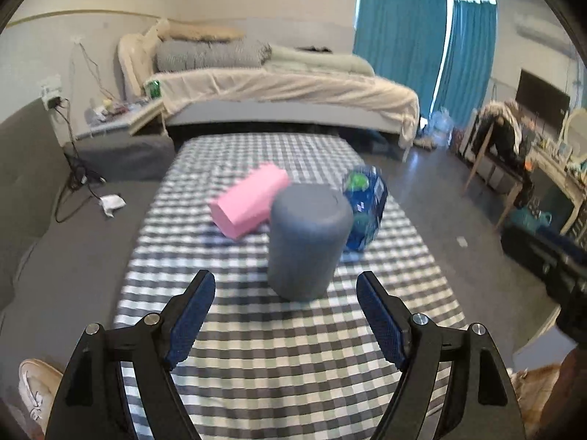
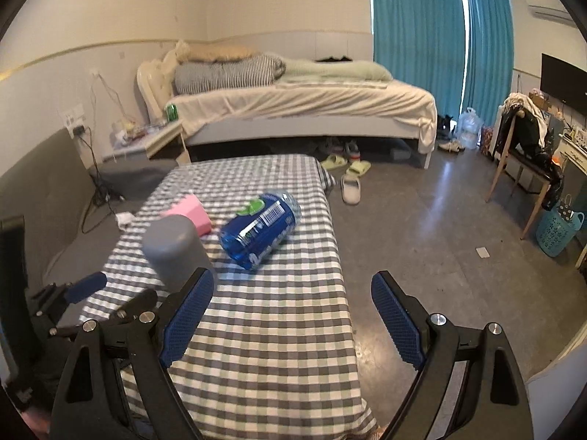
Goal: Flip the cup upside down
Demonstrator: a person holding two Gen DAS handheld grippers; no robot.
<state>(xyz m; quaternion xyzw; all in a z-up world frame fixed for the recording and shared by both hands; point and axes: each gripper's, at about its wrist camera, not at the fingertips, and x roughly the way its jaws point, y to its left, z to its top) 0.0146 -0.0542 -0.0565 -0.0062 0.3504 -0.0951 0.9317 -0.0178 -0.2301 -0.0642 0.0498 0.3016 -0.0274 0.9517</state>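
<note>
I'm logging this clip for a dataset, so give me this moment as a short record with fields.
surface: checked tablecloth
cup: grey cup, standing, closed end up, touched by no tongs
left tongs: open, empty, just short of the cup
right tongs: open, empty, to the cup's right
other items: pink box; blue bottle lying on its side

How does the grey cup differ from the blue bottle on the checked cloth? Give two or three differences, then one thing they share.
The grey cup stands on end with a closed flat face up; the blue bottle lies on its side. The cup is plain, matte and opaque; the bottle is see-through blue with a printed label and barcode. The cup sits nearer the left gripper. Both rest on the checked cloth, ungripped.
</note>
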